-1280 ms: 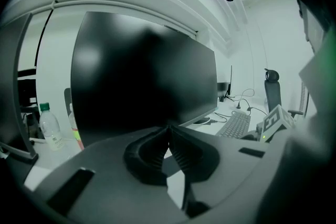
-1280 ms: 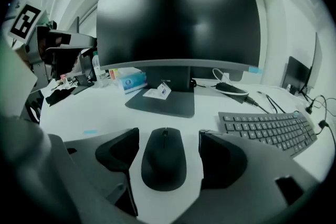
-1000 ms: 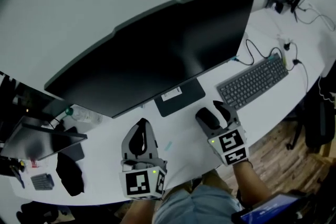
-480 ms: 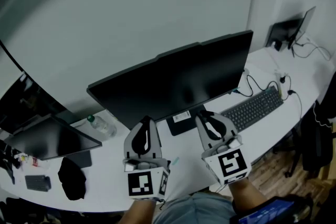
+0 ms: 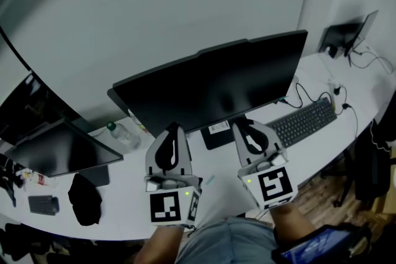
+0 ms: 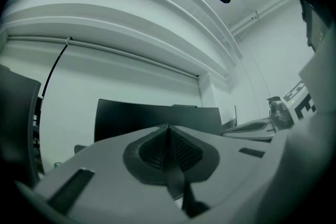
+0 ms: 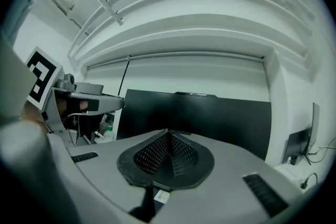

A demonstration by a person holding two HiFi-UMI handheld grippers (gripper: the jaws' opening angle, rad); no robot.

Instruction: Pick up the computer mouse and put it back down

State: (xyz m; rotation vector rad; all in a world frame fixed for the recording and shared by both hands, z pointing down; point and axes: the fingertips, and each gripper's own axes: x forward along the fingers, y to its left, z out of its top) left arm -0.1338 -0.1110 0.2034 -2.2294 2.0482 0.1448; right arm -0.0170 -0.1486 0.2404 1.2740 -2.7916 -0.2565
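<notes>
No computer mouse shows in any view now. My right gripper [image 5: 244,125] is held up in front of the big black monitor [image 5: 210,89], level with it. Its jaws are shut, and in the right gripper view the pads of the right gripper [image 7: 168,134] meet with nothing between them. My left gripper [image 5: 171,128] hangs beside it at about the same height, also facing the monitor. Seen from its own camera, the left gripper [image 6: 168,127] is shut and empty. The desk under both grippers is hidden by them.
A dark keyboard [image 5: 306,121] lies right of the monitor's base [image 5: 218,133] on the white desk [image 5: 352,93]. A water bottle [image 5: 121,135], a second screen [image 5: 55,154] and a black object [image 5: 83,200] sit left. Cables and a small stand [image 5: 341,39] are far right.
Both grippers have risen from the desk toward the monitor. The right jaws, open around the black mouse a second ago, have closed empty, and the mouse has dropped out of sight.
</notes>
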